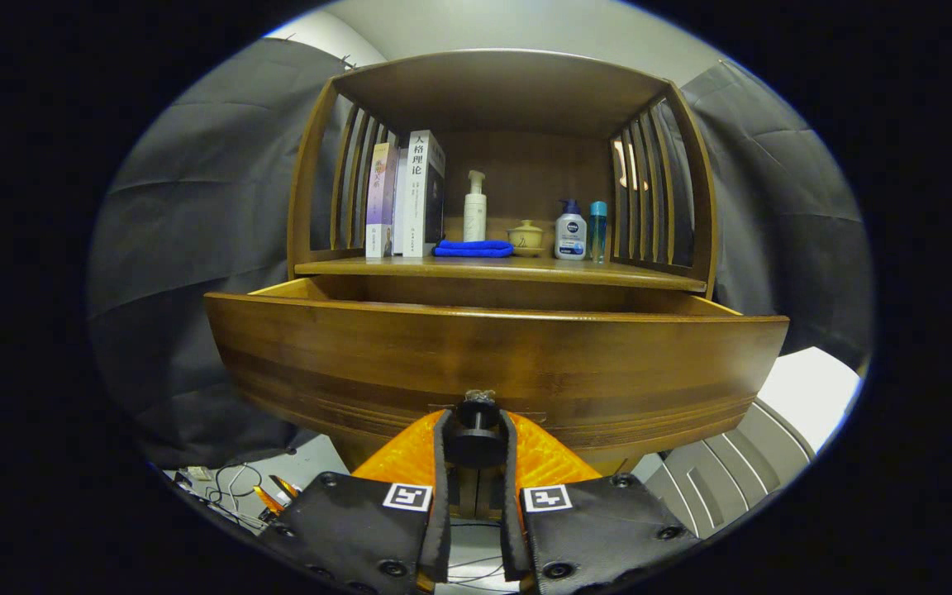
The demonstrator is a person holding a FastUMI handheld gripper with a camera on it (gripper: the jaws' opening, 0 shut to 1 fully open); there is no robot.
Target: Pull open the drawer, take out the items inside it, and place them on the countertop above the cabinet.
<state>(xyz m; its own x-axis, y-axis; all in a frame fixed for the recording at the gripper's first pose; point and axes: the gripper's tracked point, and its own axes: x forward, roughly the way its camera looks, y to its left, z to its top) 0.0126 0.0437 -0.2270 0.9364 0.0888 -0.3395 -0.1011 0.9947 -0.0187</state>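
A dark wooden drawer (492, 355) stands pulled out from the cabinet, its curved front right ahead of me. My gripper (476, 426) is shut on the drawer's round dark knob (476, 417), one finger on each side of it. The drawer's inside is hidden behind its front panel. Above it runs the wooden countertop (649, 278) under a slatted hutch. On that countertop stand books (410, 194), a folded blue cloth (473, 248), a white pump bottle (475, 208), a small lidded pot (526, 237), a white lotion bottle (571, 234) and a slim blue bottle (598, 230).
Grey cloth walls hang left (195, 231) and right of the cabinet. Cables and small tools (236, 487) lie on the floor at lower left. A white slatted piece of furniture (740, 459) sits low on the right beside the drawer.
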